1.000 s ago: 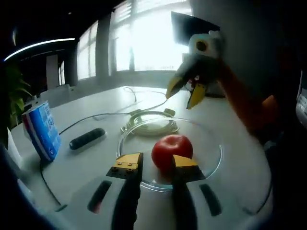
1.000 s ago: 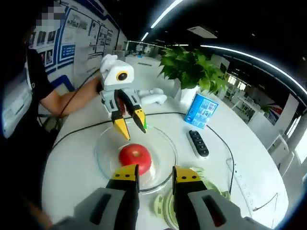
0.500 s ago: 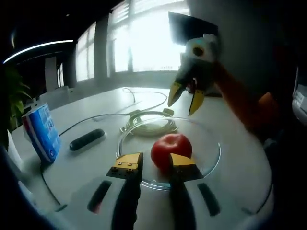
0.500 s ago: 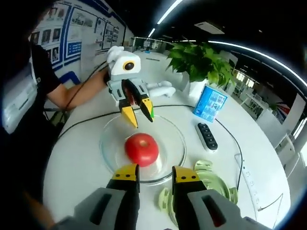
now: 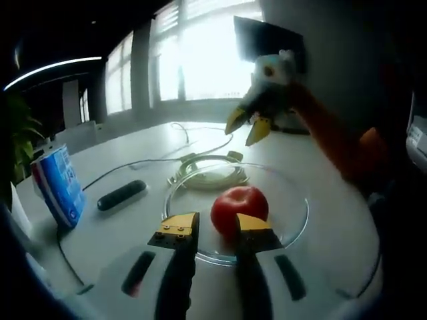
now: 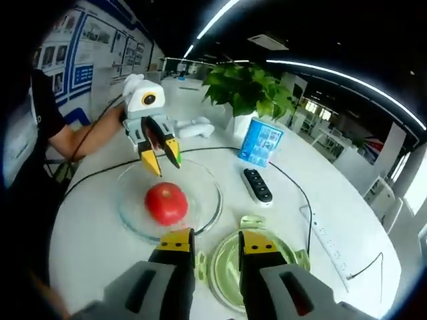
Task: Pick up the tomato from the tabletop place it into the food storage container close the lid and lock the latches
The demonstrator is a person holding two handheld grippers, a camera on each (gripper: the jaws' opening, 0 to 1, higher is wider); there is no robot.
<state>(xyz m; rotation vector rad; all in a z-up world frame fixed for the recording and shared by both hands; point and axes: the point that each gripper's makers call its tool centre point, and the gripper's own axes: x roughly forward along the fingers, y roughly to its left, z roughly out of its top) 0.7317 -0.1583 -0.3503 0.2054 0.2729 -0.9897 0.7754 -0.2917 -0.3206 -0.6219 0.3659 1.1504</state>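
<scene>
A red tomato (image 5: pixel 239 207) (image 6: pixel 165 202) lies inside a round clear glass container (image 5: pixel 293 193) (image 6: pixel 208 200) on the white table. My left gripper (image 5: pixel 215 230) stands open at the container's near rim, with the tomato just beyond its right jaw. In the right gripper view the left gripper (image 6: pixel 160 159) hangs open above the container's far side. A green-rimmed lid (image 6: pixel 227 270) (image 5: pixel 212 172) lies flat beside the container. My right gripper (image 6: pixel 217 241) is open over the lid's near edge, holding nothing. From the left gripper view, the right gripper (image 5: pixel 248 128) hovers above the lid.
A blue carton (image 5: pixel 59 183) (image 6: pixel 260 141) and a black remote (image 5: pixel 121 193) (image 6: pixel 257 185) sit beyond the lid. A potted plant (image 6: pixel 247 93) stands behind them. A white power strip (image 6: pixel 330 240) and cables run along the table. A person's arm (image 6: pixel 80 137) holds the left gripper.
My right gripper has swung from facing the tomato to over the lid. The left gripper, tomato and container have stayed put.
</scene>
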